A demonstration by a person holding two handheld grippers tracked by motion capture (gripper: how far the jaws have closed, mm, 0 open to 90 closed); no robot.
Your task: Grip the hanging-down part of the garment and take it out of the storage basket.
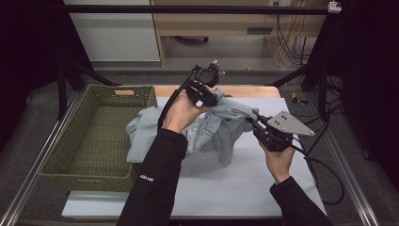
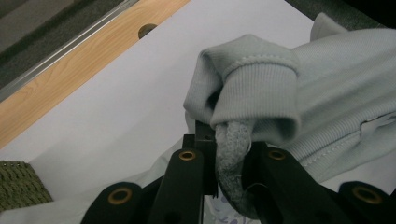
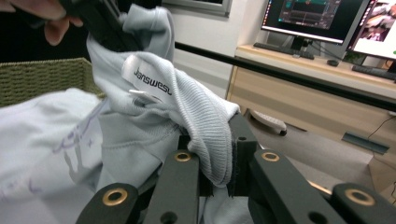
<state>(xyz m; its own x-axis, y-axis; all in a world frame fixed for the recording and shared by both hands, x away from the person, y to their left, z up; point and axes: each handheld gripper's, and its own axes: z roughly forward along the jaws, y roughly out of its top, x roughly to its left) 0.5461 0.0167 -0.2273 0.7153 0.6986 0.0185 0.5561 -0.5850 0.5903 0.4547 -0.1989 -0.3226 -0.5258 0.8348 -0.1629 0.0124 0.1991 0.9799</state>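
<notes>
Pale grey sweatshirt, soft and crumpled, hangs between both grippers over the white surface from the high view, one end draping against the woven green basket, whose bottom lies bare. Left gripper raised, right gripper lower. Left gripper view: fingers clamped on a ribbed cuff. Right gripper view: fingers pinching ribbed hem beside a white label.

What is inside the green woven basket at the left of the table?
The green woven basket shows a bare woven floor. A fold of the light grey sweatshirt hangs over its right rim, and the person's left sleeve hides the near right corner.
</notes>
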